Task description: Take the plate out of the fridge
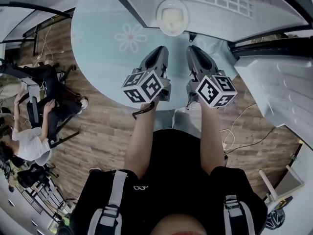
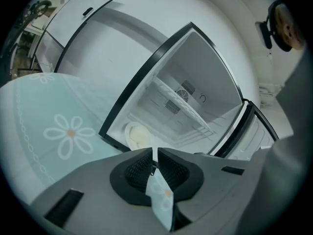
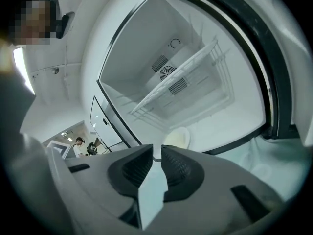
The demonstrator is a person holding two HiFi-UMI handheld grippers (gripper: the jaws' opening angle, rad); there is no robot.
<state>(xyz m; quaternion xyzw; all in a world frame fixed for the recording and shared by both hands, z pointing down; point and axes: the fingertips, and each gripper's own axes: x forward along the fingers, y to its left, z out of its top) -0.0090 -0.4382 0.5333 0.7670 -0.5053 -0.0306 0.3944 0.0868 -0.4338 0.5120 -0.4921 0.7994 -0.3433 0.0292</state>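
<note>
A pale round plate (image 1: pixel 172 16) lies on the floor of the open white fridge (image 1: pixel 230 21), near its front edge. In the left gripper view the plate (image 2: pixel 137 136) shows just beyond the jaw tips, and in the right gripper view the plate (image 3: pixel 177 138) sits under the wire shelf (image 3: pixel 181 77). My left gripper (image 1: pixel 159 50) and right gripper (image 1: pixel 192 48) hang side by side in front of the fridge opening, short of the plate. The left gripper (image 2: pixel 155 151) has a thin gap between its jaws. The right gripper (image 3: pixel 156 150) has a slightly wider gap. Neither holds anything.
A pale blue surface with flower print (image 1: pixel 98 38) spreads under the grippers up to the fridge. The fridge door (image 1: pixel 283 82) stands open at the right. On the wood floor at the left sit a person (image 1: pixel 27 141) and a chair; cables (image 1: pixel 244 131) trail at the right.
</note>
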